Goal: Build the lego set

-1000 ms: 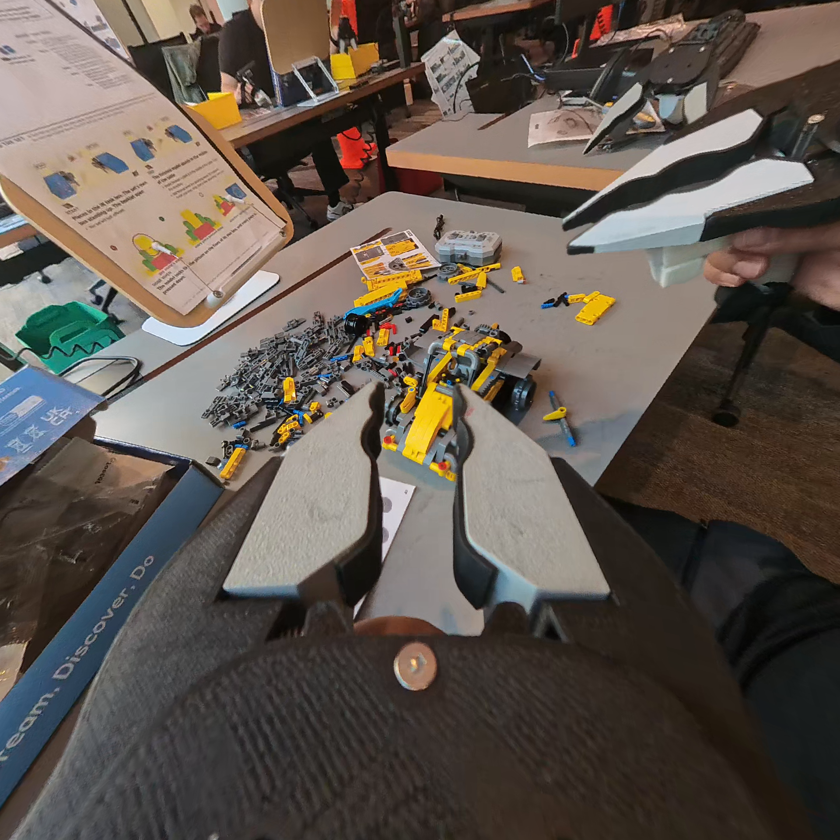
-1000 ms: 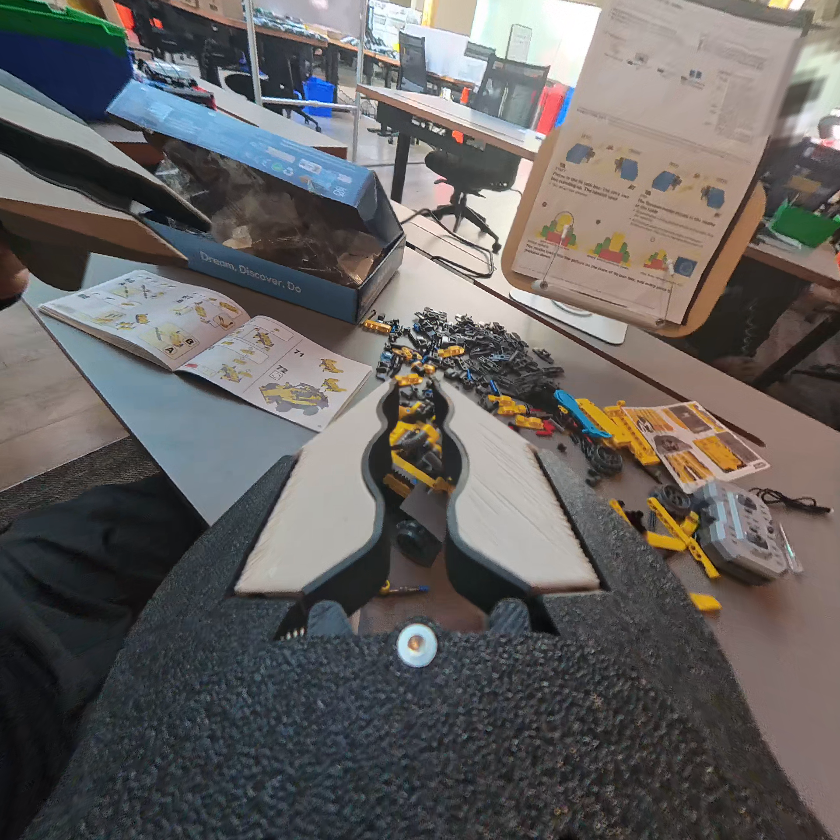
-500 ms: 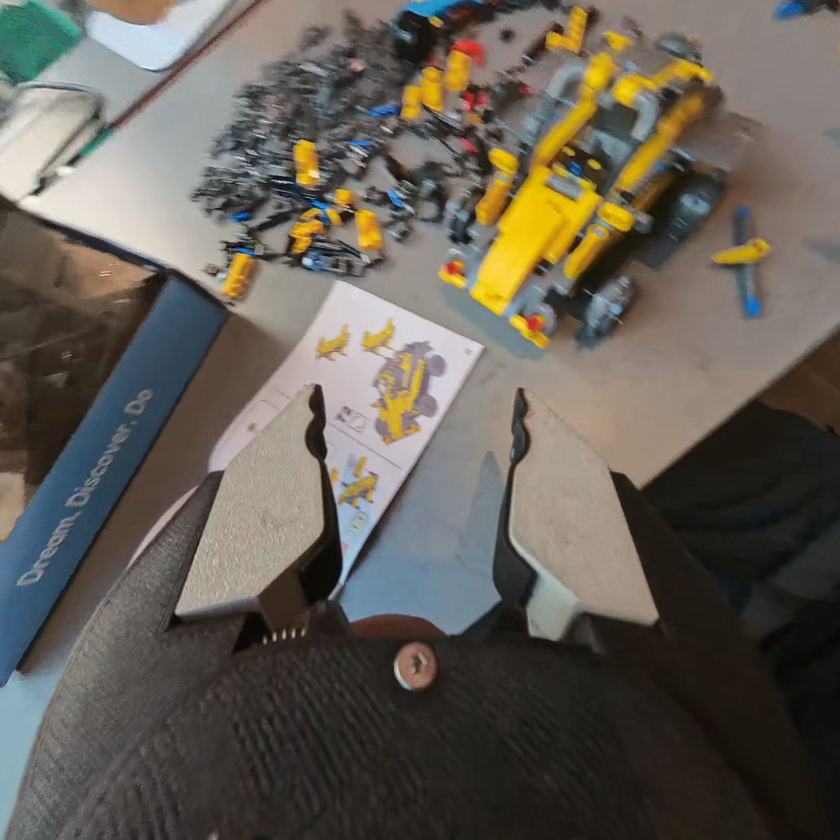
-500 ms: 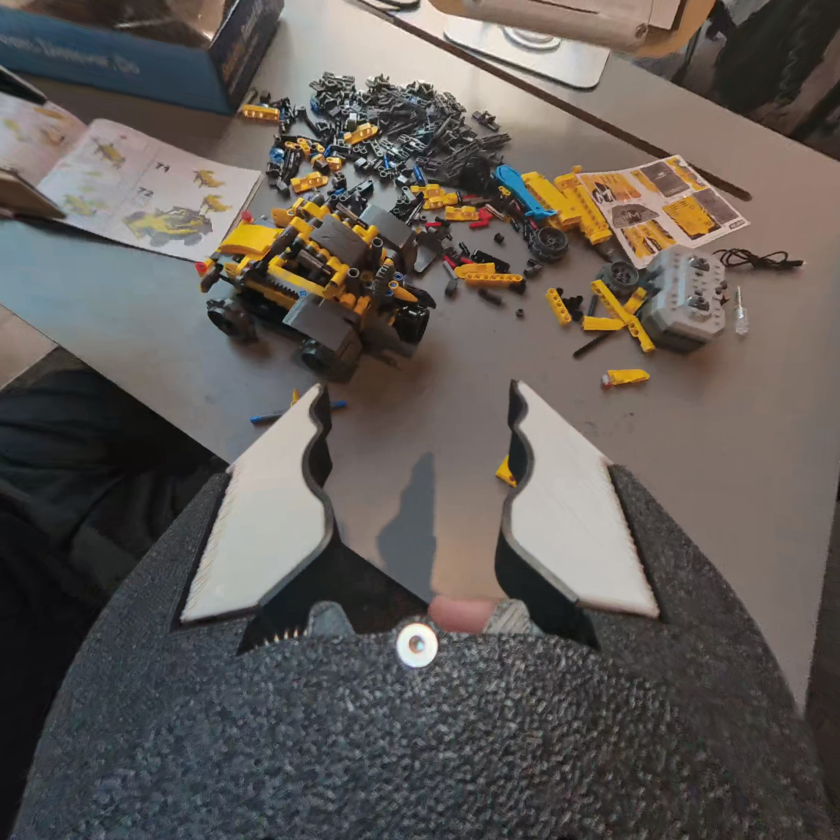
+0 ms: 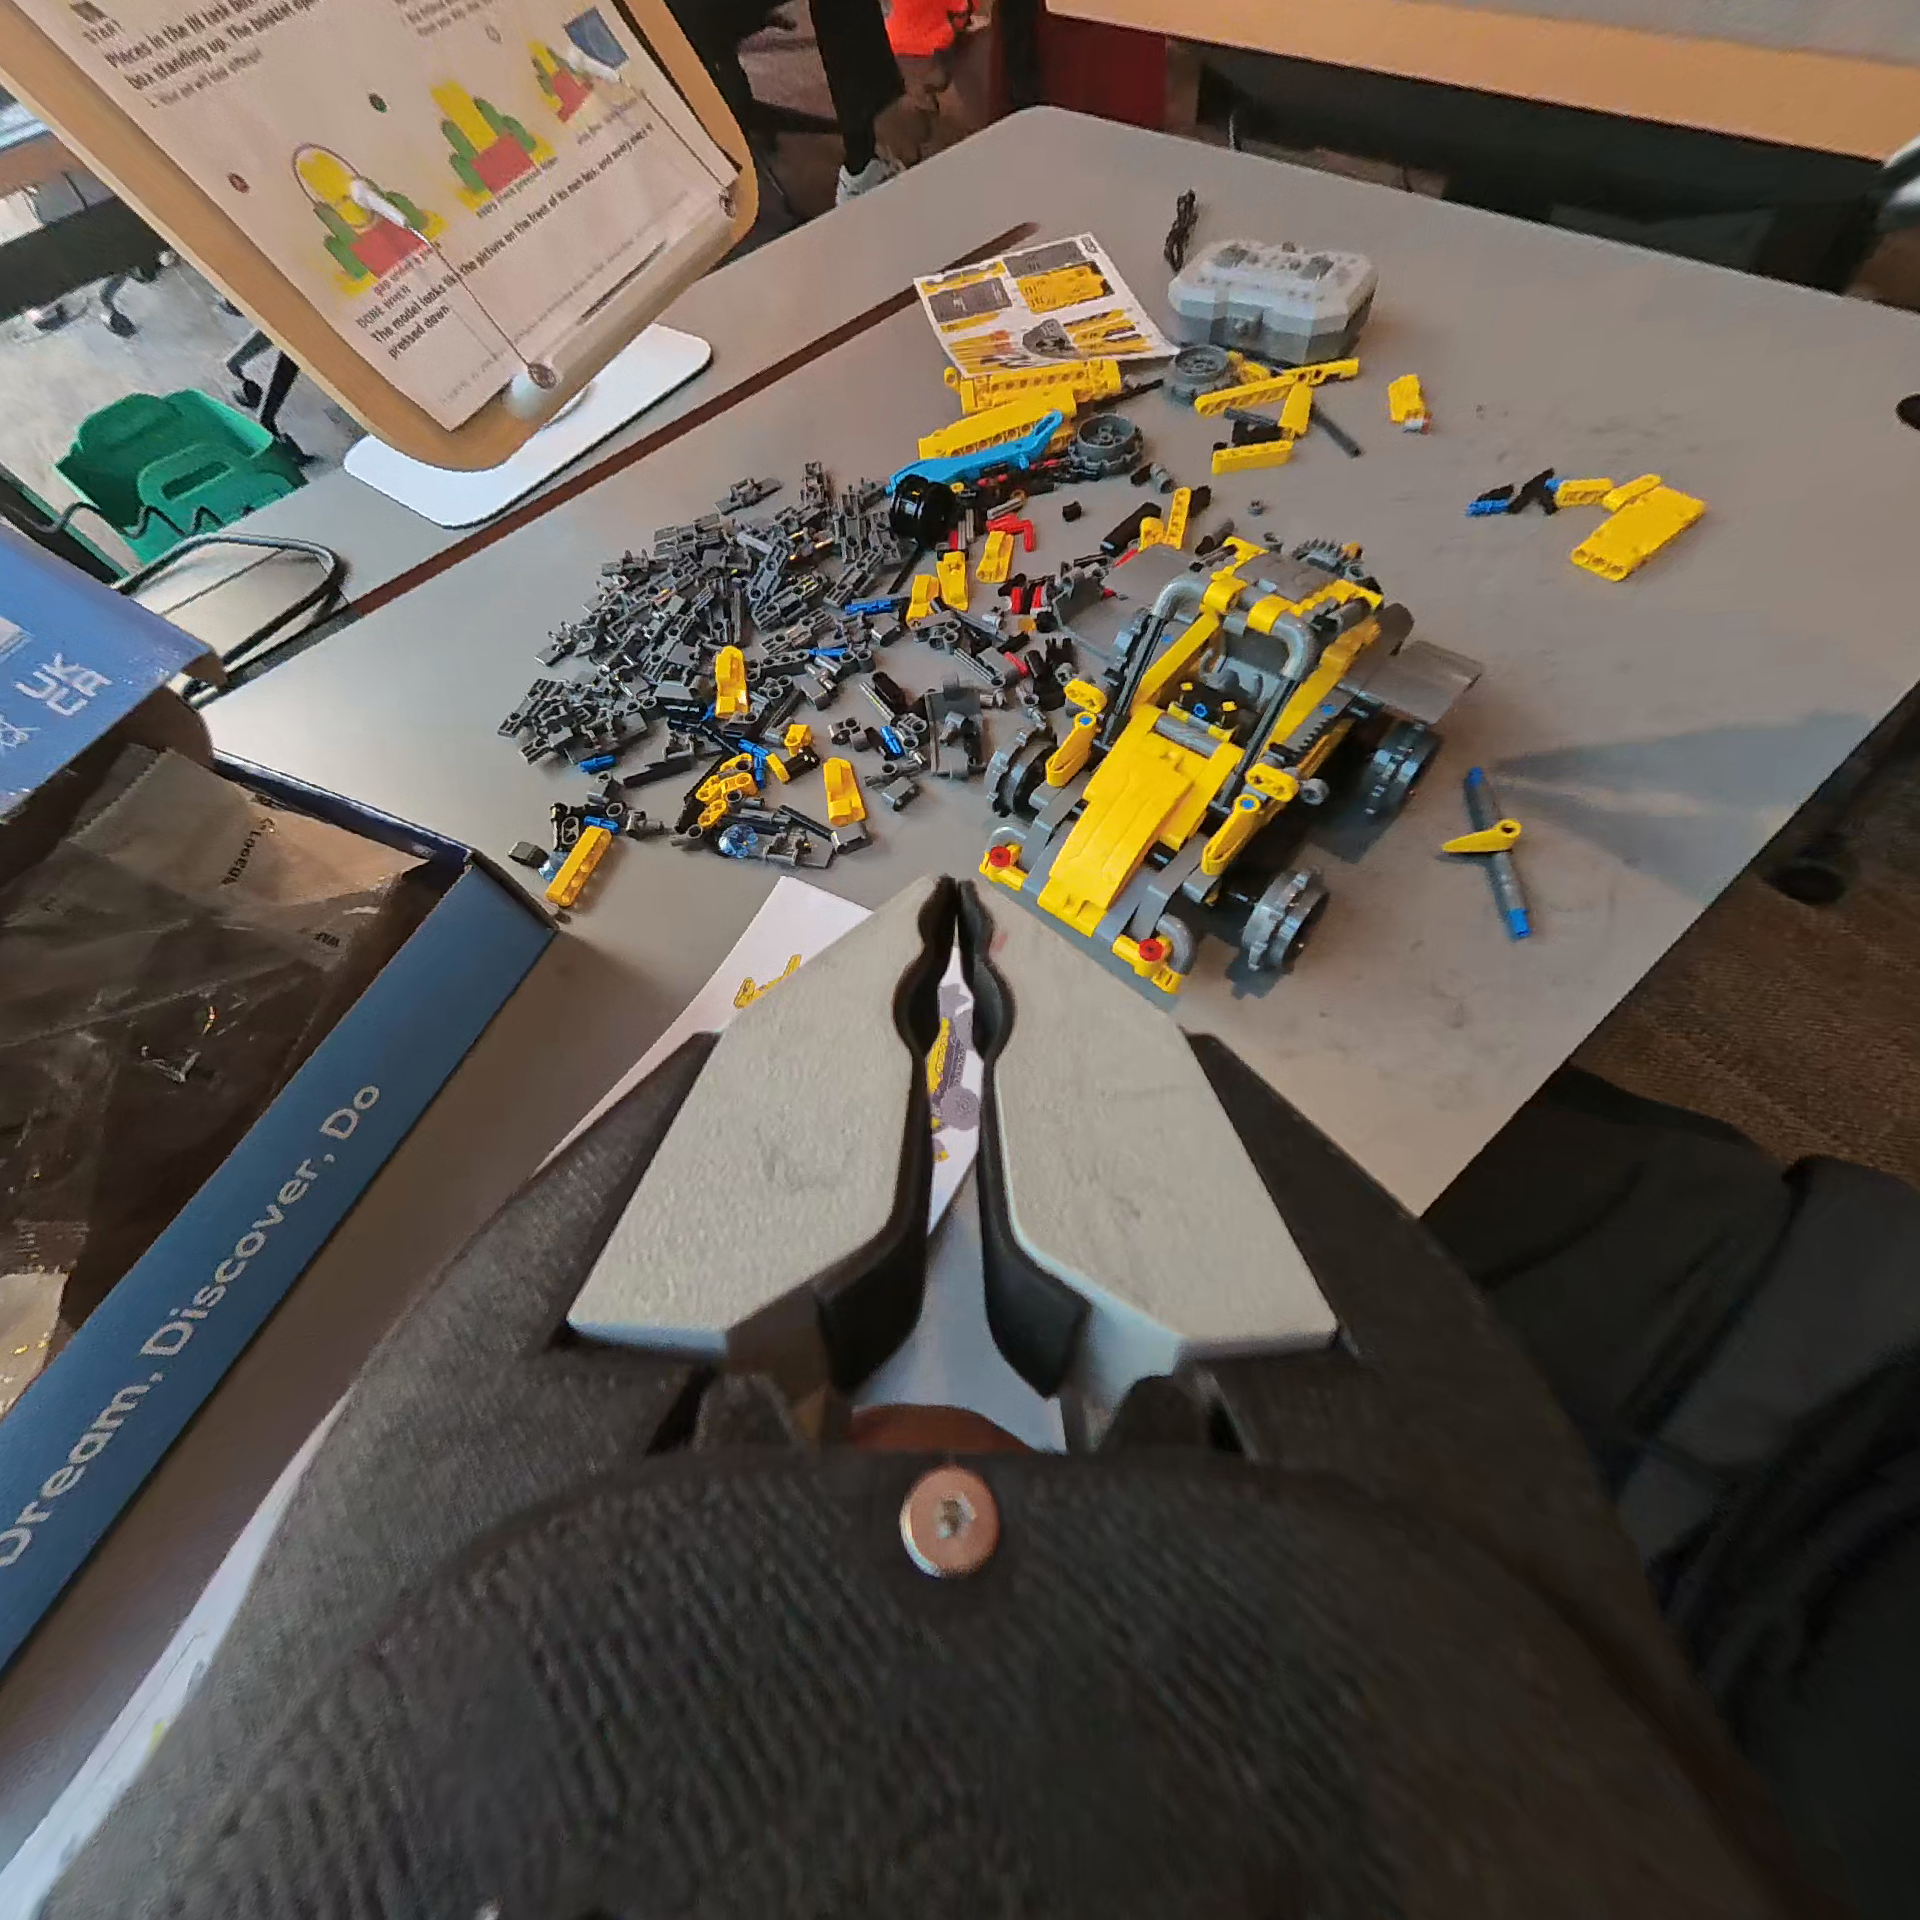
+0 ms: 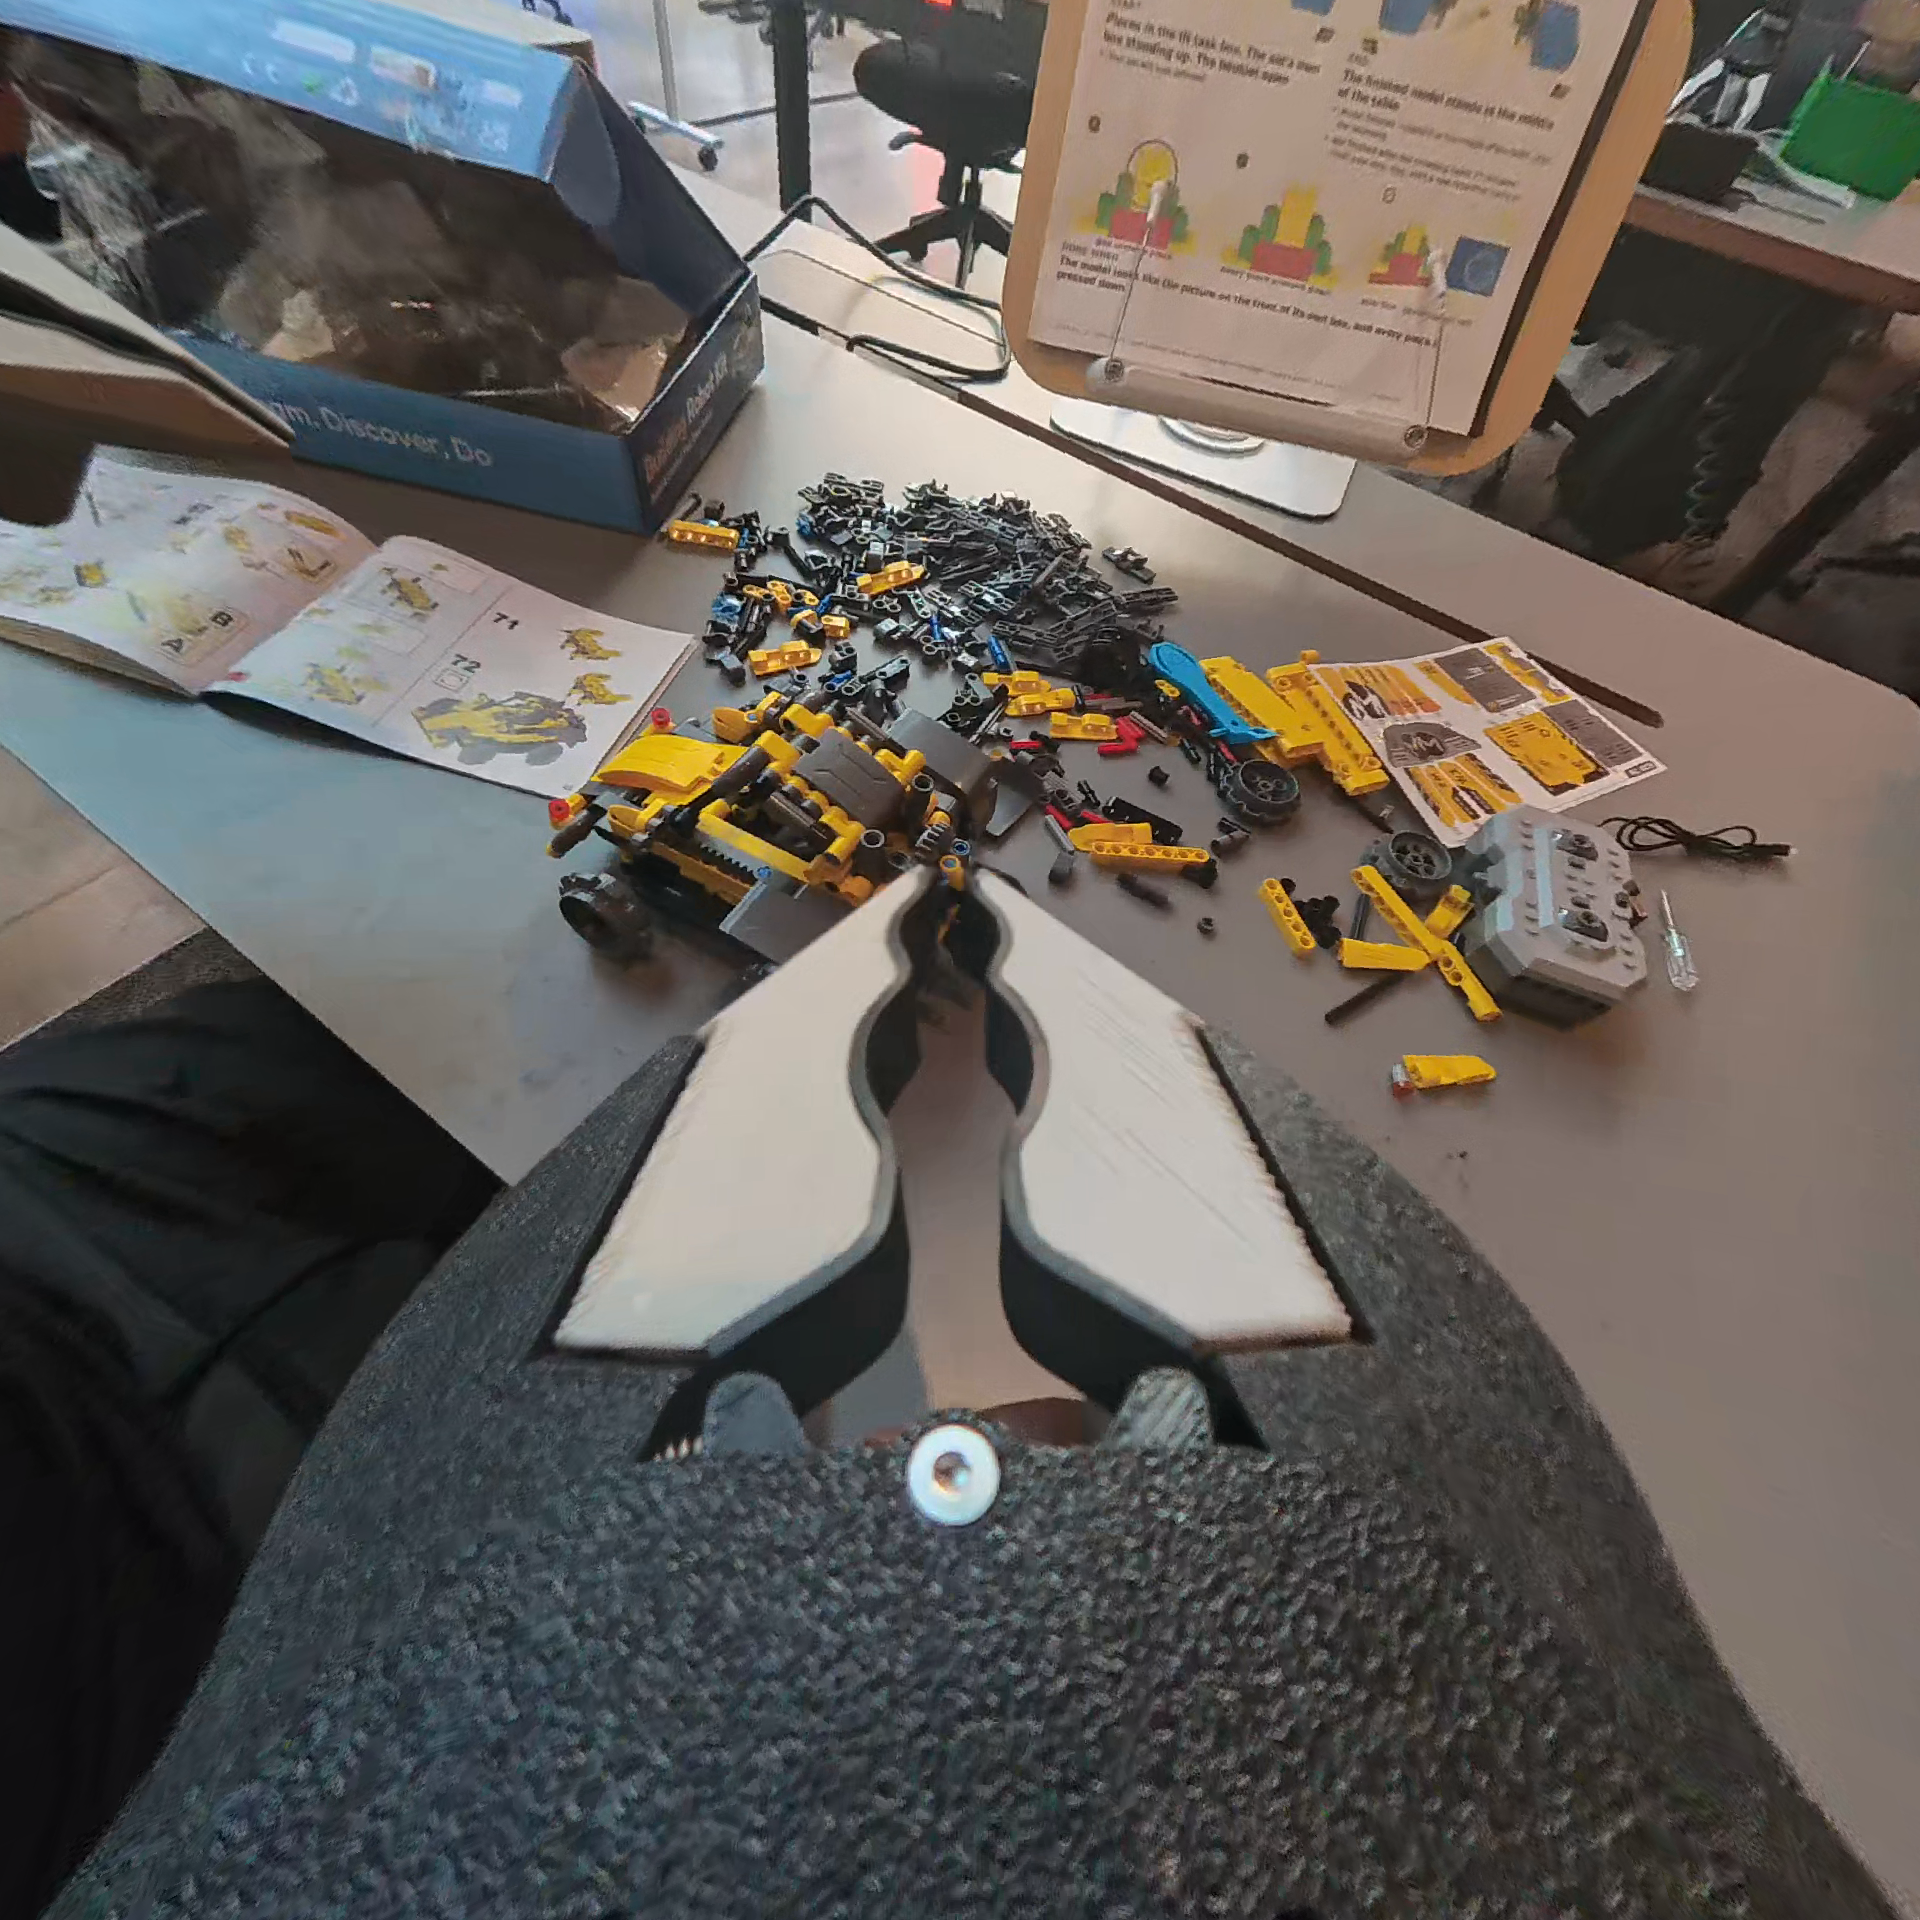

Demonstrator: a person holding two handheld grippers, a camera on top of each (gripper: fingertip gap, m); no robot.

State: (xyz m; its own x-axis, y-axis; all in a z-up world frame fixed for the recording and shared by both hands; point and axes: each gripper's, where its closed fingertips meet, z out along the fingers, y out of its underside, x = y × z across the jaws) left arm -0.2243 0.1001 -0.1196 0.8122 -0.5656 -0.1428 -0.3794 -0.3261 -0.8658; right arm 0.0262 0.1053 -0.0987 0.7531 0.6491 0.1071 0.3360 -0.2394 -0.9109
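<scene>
A partly built yellow and grey brick vehicle (image 5: 1195,769) stands on the grey table (image 5: 1558,343), also in the right wrist view (image 6: 779,800). My left gripper (image 5: 956,906) is shut and empty, held above an open instruction booklet (image 5: 805,935), its tips just left of the vehicle's front. My right gripper (image 6: 951,883) is shut and empty, held above the table, its tips close to the vehicle's rear side. A heap of small dark and yellow loose parts (image 5: 707,634) lies behind the vehicle, and shows in the right wrist view too (image 6: 966,582).
An open blue box (image 5: 239,1122) with plastic bags stands at the left. A board with a printed sheet (image 5: 416,208) stands at the back. A grey battery box (image 6: 1558,914), a sticker sheet (image 6: 1496,738) and scattered yellow beams lie at the right. The table edge is near me. Left tips to right tips: about 25 centimeters.
Half a second ago both grippers were open and tilted down at the table. Now both are shut and tilted back up, much as they were a second ago.
</scene>
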